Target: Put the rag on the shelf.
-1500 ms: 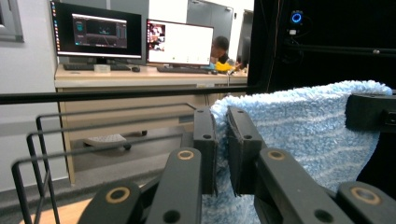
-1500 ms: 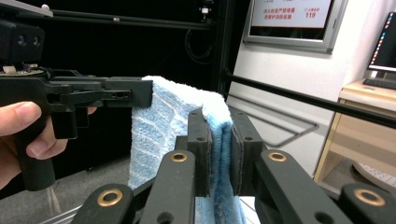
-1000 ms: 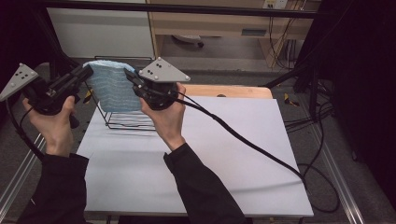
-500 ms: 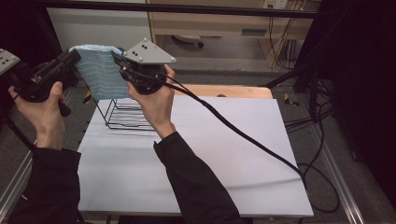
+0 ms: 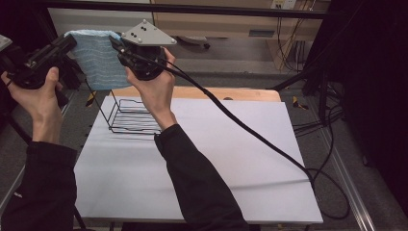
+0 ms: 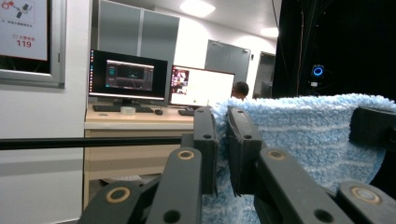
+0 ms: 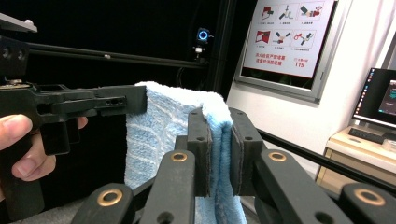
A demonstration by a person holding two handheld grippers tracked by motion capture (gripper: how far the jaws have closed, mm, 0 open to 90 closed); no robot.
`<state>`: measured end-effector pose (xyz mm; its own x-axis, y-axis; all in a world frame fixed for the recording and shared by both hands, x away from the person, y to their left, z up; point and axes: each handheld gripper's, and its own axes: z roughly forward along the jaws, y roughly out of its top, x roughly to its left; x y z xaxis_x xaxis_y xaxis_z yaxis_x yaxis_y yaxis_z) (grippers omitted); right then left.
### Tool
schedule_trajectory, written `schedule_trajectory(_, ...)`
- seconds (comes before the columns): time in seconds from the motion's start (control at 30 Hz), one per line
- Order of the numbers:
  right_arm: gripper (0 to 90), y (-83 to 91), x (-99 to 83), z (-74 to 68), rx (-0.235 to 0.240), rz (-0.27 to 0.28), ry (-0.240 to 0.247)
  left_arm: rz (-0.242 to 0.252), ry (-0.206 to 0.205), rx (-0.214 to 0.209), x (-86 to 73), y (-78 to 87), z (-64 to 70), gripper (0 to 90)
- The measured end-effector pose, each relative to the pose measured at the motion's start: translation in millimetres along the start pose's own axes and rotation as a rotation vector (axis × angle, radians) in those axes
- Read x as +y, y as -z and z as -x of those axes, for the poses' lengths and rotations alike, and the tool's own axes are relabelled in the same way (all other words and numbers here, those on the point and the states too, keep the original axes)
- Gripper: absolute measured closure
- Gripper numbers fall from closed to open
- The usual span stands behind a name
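A light-blue towel (image 5: 96, 57) is held up in the air beyond the far left corner of the white surface (image 5: 202, 163), stretched betw. the two tongs. The left tongs (image 5: 67, 43) are clamped on one top corner of the towel; in the left gripper view the cloth (image 6: 303, 135) is seen pinched betw. the jaws, w/ its lower part cut off by the frame bottom. The right tongs (image 5: 114, 43) are clamped on the other top corner; in the right gripper view the towel (image 7: 163, 126) is seen squeezed betw. the jaws, its hem hidden behind them. In the high view the right jaw tips are partly covered by the grey plate and the hand (image 5: 154, 91), so the grip itself is hard to make out there. A black wire rack (image 5: 132, 118) stands near the far left corner of the surface, below the towel; its right end is hidden by the right wrist. The left gripper body is cut off by the left edge of the high view.
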<state>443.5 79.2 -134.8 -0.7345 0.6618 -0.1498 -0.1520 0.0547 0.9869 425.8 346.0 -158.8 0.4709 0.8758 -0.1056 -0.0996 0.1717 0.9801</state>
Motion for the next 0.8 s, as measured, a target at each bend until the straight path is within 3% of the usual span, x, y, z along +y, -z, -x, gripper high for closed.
schedule_trajectory(0.33,81.1,-13.4,10.2,13.4,-0.014,-0.005,0.033,0.020,0.004,0.022,8.6,-19.3,-4.9,82.9)
schedule_trajectory(0.8,81.1,-33.7,13.0,31.1,-0.030,-0.013,0.024,0.030,-0.011,0.057,13.1,-40.8,-13.0,82.9)
